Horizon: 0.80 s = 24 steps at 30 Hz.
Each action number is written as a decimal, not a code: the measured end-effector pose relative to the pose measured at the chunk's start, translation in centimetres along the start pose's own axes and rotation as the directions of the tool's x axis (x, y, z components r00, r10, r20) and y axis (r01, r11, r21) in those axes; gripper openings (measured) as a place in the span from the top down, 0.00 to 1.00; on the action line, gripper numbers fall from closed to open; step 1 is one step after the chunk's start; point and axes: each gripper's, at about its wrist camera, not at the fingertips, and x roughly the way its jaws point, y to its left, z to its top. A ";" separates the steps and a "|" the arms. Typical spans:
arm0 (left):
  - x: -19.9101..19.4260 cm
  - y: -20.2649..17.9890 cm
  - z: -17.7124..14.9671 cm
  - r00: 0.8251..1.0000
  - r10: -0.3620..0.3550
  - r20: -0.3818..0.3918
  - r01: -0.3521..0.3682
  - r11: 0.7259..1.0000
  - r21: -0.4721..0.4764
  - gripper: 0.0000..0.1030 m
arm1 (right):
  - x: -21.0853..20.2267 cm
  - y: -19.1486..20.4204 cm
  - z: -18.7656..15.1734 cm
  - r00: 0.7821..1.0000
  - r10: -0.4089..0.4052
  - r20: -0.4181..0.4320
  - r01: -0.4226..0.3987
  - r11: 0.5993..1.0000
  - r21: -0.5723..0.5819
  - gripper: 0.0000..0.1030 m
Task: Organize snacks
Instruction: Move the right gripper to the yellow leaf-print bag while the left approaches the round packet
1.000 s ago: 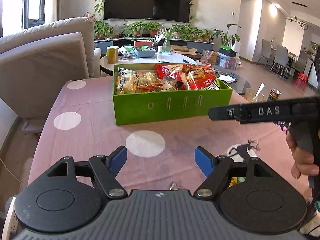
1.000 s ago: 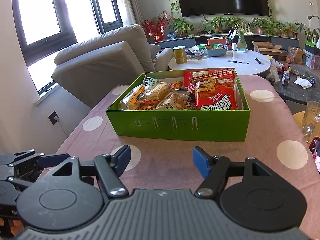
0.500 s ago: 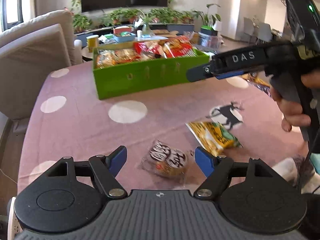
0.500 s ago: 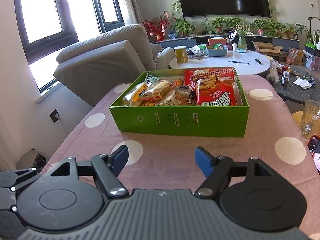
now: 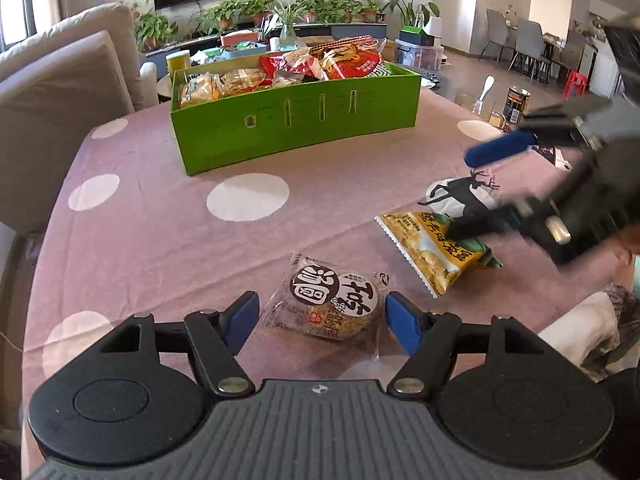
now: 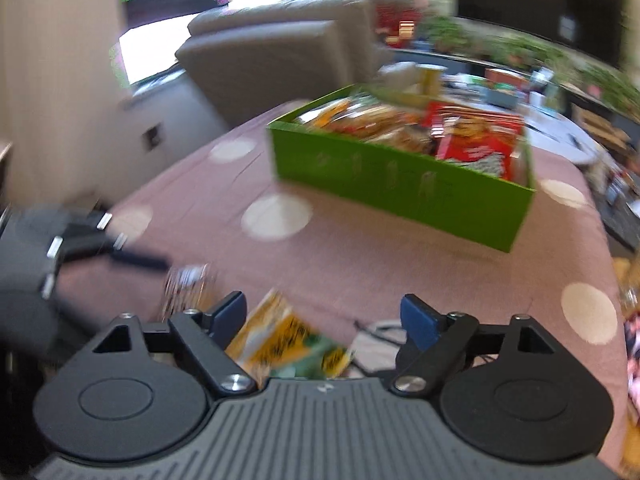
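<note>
The box (image 5: 296, 128) stands on the desk (image 5: 160, 232) toward its far edge, with snack packets (image 5: 352, 62) lying inside it. Nearer the near edge, a round wrapped snack (image 5: 334, 306) lies flat on the desk, between the fingers of the left gripper (image 5: 318, 322). To its right, and a little farther in, lies a flat peanut packet (image 5: 436, 250), apart from the round snack. The right gripper (image 5: 468, 196) hangs over that packet's right end. Behind the desk's left edge stands an armchair (image 5: 64, 72). Beyond the right edge, a can (image 5: 516, 104) stands behind a glass (image 5: 482, 108).
</note>
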 end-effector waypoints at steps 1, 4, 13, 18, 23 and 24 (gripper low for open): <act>0.0 0.0 0.1 1.000 0.001 0.003 -0.001 1.000 -0.002 0.36 | -0.1 0.2 -0.4 1.000 0.019 -0.014 -0.020 0.999 -0.040 0.23; 0.1 0.0 0.1 1.000 0.006 0.007 -0.006 1.000 -0.007 0.36 | -0.1 0.6 -1.4 0.998 0.032 -0.047 -0.038 0.992 -0.123 0.23; 0.9 0.7 0.9 0.999 0.047 0.002 -0.047 0.997 -0.067 0.37 | 2.4 1.6 -2.0 0.993 -0.014 -0.120 -0.008 0.984 -0.180 0.22; 1.2 0.6 1.2 0.998 0.059 0.002 -0.059 0.996 -0.066 0.35 | 3.7 1.2 -1.1 0.995 -0.046 -0.088 0.035 0.992 -0.123 0.22; 1.8 0.5 1.1 0.998 0.066 -0.013 -0.067 0.996 -0.063 0.33 | 4.0 0.6 -0.8 0.996 -0.044 -0.083 0.041 0.998 -0.042 0.23; 1.9 0.4 1.0 0.998 0.067 -0.017 -0.068 0.996 -0.062 0.33 | 3.9 0.5 -0.6 0.996 -0.032 -0.080 0.030 0.999 -0.032 0.23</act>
